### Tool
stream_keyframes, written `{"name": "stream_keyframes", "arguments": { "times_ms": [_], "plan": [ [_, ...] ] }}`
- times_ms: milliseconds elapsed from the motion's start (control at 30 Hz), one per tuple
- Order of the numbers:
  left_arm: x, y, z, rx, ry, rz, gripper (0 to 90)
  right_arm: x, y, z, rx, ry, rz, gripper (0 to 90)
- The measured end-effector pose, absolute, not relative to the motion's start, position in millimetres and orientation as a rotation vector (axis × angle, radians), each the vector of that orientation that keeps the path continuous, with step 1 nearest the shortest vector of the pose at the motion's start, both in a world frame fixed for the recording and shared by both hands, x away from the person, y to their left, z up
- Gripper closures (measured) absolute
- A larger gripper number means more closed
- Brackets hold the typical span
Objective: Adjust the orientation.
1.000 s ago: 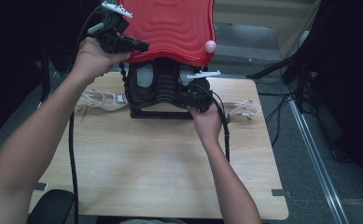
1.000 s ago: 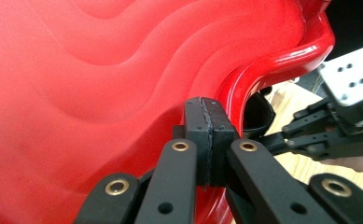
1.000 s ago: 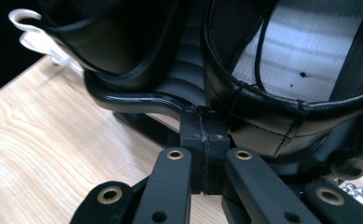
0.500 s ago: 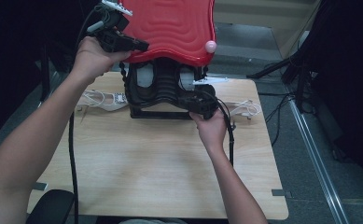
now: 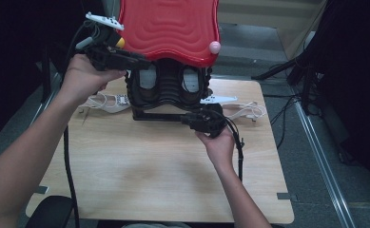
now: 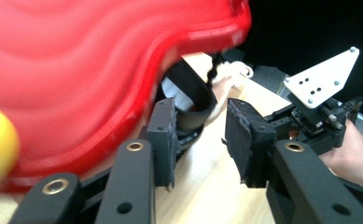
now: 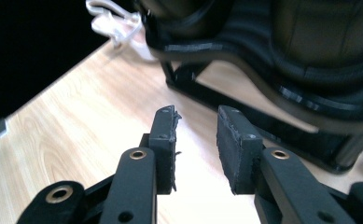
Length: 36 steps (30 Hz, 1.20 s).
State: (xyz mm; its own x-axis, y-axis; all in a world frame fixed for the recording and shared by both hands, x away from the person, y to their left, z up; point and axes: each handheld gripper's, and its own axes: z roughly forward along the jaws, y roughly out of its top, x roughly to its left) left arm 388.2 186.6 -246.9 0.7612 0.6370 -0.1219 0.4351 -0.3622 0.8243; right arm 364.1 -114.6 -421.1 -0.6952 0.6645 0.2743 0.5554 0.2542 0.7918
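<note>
High view: a black stand (image 5: 168, 95) with a red wavy top (image 5: 168, 28) sits at the table's (image 5: 149, 171) far edge. The left gripper (image 5: 140, 61) hovers at the top's left underside, and its jaws have just been opening, with nothing between them. The right gripper (image 5: 185, 118) sits low at the stand's base, its jaws likewise just parted and empty.

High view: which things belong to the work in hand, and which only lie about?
In the work: red wavy lid, black ribbed base, left gripper, right gripper, both with open jaws.
Lying about: white cables, more white cables.
</note>
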Motion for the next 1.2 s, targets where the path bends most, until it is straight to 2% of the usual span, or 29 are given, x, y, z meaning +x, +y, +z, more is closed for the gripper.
{"name": "stream_keyframes", "arguments": {
  "times_ms": [400,733,833,867,1033,1100,1200],
  "plan": [
    [360,191,-296,2.017,0.813,0.230,60.4,342,-122,-441,1.178,2.432,1.450,72.4],
    [355,198,-336,2.023,0.858,0.182,56.3,334,-134,-462,1.282,2.457,1.500,72.0],
    [356,200,-350,2.031,0.876,0.170,56.3,333,-139,-467,1.295,2.459,1.509,68.5],
    [356,200,-354,2.038,0.879,0.172,56.4,331,-141,-469,1.298,2.449,1.497,63.5],
    [354,201,-373,2.052,0.875,0.157,56.8,329,-143,-470,1.305,2.449,1.496,62.0],
    [353,204,-384,2.056,0.889,0.145,56.8,330,-145,-470,1.311,2.478,1.493,53.8],
    [353,206,-391,2.047,0.900,0.127,56.6,330,-145,-472,1.306,2.488,1.490,48.5]
  ]
}}
